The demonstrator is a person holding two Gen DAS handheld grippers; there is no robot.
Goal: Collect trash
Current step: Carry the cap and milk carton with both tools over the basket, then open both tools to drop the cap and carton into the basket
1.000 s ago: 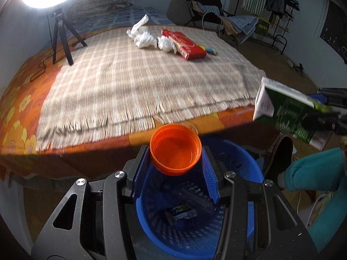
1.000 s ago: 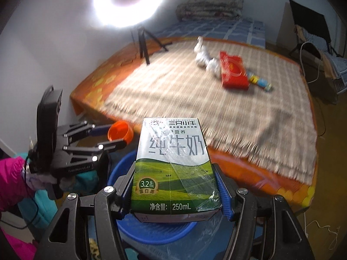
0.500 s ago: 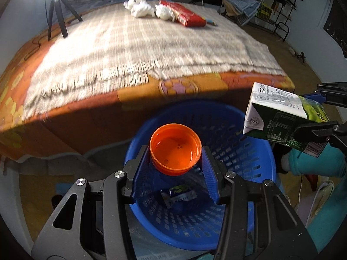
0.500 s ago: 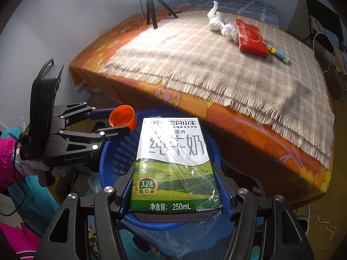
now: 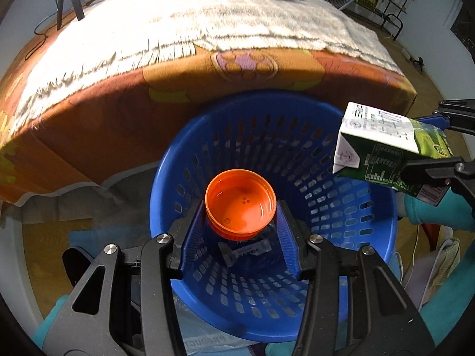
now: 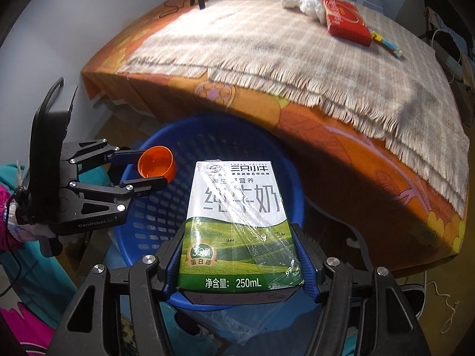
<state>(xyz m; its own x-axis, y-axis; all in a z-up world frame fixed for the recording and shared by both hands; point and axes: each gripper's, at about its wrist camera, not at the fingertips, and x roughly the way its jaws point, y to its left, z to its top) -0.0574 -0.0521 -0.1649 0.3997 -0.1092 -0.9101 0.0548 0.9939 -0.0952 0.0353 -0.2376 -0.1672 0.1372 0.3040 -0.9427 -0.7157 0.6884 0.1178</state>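
Hanging over the round blue perforated plastic basket (image 5: 297, 154), the left hand-held gripper (image 5: 241, 222) is closed on a wide orange plastic screw cap (image 5: 240, 204), one blue pad on each side of the cap's skirt. The cap faces the left wrist camera with its hollow side, smooth and glossy inside, ribbed at the rim. It sits directly above the basket's open mouth, which looks like a deliberate line-up for a drop. Down at the bottom of the basket lies a crumpled clear wrapper with a dark label (image 5: 246, 247), so some trash is already collected. At the basket's right rim, a green-and-white milk carton (image 5: 383, 151) is pinched in the other tool.

From the right wrist view, the right hand-held gripper (image 6: 241, 262) holds that carton by its two narrow sides, jaws fairly wide to span it. The carton is a small rectangular pack with a white upper half, grassy green lower half and shiny film across its face; it looks undented. It hangs over the near rim of the basket, not yet inside. Beyond the basket, on the checked beige fringed blanket (image 6: 267, 56) covering the bed, remain crumpled white tissues (image 6: 299, 0), a flat red cardboard box (image 6: 346, 22) and a small colourful stick-like wrapper (image 6: 386, 43), all well apart from the basket and apparently next to be gathered.
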